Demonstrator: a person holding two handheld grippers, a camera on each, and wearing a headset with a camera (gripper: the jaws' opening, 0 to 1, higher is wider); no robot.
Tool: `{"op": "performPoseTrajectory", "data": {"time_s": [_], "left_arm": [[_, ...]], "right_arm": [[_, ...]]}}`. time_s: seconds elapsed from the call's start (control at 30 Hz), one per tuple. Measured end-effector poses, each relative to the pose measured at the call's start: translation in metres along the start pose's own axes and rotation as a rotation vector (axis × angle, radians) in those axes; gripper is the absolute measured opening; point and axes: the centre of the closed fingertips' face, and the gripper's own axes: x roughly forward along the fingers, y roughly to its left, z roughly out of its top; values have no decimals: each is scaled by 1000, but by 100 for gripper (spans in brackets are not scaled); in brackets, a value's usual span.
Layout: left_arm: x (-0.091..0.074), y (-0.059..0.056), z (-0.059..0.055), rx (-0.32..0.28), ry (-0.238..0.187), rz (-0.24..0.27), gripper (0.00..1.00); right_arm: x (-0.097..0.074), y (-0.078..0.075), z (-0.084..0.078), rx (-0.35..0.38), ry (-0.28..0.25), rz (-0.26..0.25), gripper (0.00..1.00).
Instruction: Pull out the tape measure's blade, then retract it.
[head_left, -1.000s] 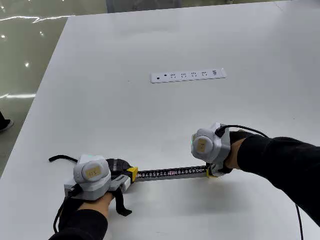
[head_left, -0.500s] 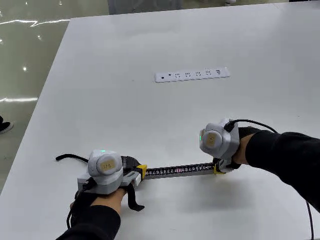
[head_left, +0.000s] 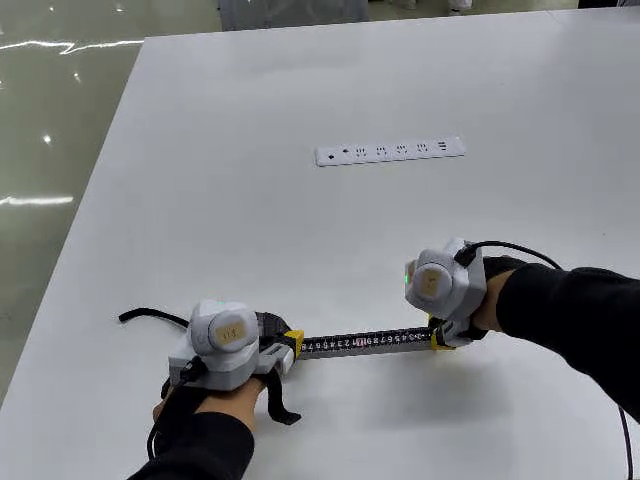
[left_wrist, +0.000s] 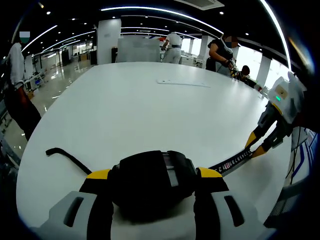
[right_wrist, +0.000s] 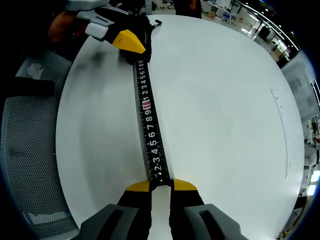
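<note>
Two firm grips: left gripper (left_wrist: 154, 173) clamped around black rounded tape measure case (left_wrist: 150, 192), right gripper (right_wrist: 159, 186) pinching numbered blade (right_wrist: 148, 125) at its tip.

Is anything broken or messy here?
No, nothing looks wrong. The left gripper holds the tape measure, its blade runs straight to the right gripper, and the power strip lies flat on the table.
</note>
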Motion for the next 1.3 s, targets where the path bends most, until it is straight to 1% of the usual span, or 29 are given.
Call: {"op": "performPoseTrajectory", "data": {"time_s": [0.23,0.33,0.43,0.77,0.93,1.0,1.07,1.13,1.2,1.3], "left_arm": [[0,0,0,2,-3,3,60],[0,0,0,1,1,2,60],[0,0,-1,3,2,0,60],[0,-1,0,11,-9,3,60],[0,-1,0,4,-4,1,60],[0,-1,0,-1,-6,-3,60],[0,-1,0,-3,-5,-4,60],[1,-1,0,-9,8,-10,60],[1,-1,0,-11,14,-13,60],[0,-1,0,-11,9,-13,60]], "right_arm": [[3,0,4,-7,15,7,8],[1,-1,4,6,11,5,8],[2,0,6,0,11,6,8],[1,1,10,2,7,5,9],[2,2,11,11,0,1,9],[2,2,12,-19,0,4,9],[2,1,13,-5,-1,7,9],[2,1,14,5,1,8,9],[2,1,15,-3,6,10,9],[2,1,16,-2,6,12,9]]}}
